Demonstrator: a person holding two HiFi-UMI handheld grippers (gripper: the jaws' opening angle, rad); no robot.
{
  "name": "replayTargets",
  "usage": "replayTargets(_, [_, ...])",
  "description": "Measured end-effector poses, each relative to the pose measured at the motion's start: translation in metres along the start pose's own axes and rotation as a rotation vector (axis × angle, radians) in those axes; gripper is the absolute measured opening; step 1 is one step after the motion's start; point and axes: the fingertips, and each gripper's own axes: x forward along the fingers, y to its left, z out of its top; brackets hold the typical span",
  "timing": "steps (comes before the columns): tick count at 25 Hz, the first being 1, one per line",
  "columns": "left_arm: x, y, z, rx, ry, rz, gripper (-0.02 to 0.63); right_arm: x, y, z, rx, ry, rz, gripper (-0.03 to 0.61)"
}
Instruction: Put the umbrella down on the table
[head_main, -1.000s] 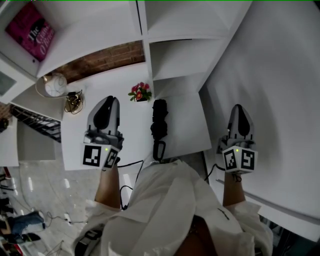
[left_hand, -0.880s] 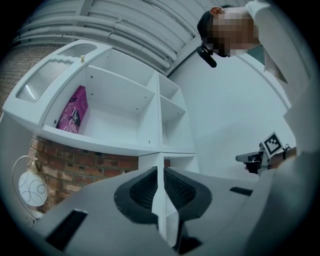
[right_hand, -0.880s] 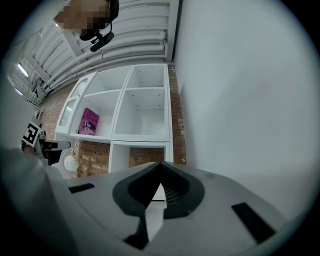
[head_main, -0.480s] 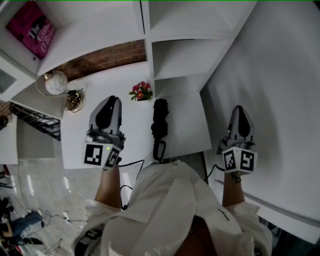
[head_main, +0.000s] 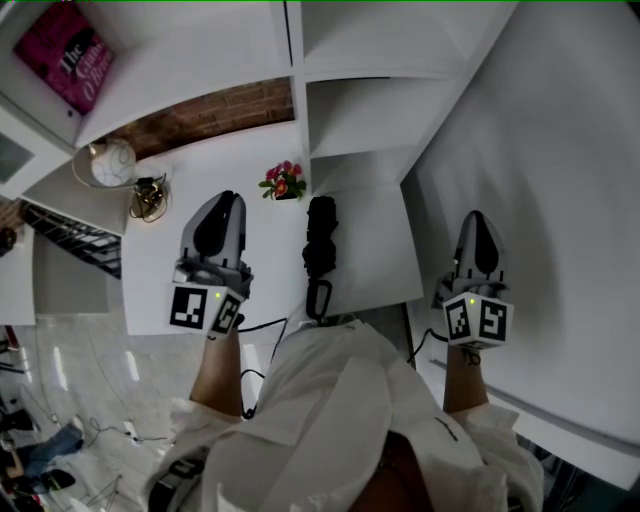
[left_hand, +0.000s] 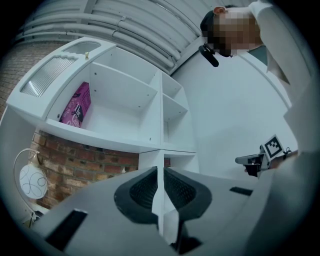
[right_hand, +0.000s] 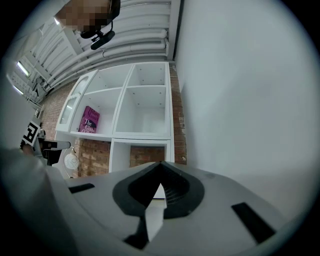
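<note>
The umbrella (head_main: 320, 250) lies at the table's (head_main: 375, 250) near edge, with open tabletop on either side. Your left gripper (head_main: 222, 205) and right gripper (head_main: 478, 222) flank it, jaws pressed together, holding nothing.

A: Head view: which lettering can be read?

B: 1 item. Magenta book (head_main: 62, 55), standing in the white shelf (head_main: 180, 75) at upper left: the cover opens with "The" in pale script. The larger words beneath it are too distorted to read.

A: And the gripper views?

B: Right gripper view: "The" shows again on that cover. Left gripper view: print too small. Left marker cube (head_main: 203, 310) on the left hand-held gripper (head_main: 226, 200) and right marker cube (head_main: 478, 320) on the right hand-held gripper (head_main: 477, 216): black-and-white square code patterns.
</note>
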Motion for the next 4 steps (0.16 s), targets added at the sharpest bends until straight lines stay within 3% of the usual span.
replayTargets(4, [0.0001, 0.0002, -0.0026, -0.005, 0.008, -0.002, 0.057, 0.0008, 0.0018, 0.0007, 0.004, -0.003, 0.001, 0.018])
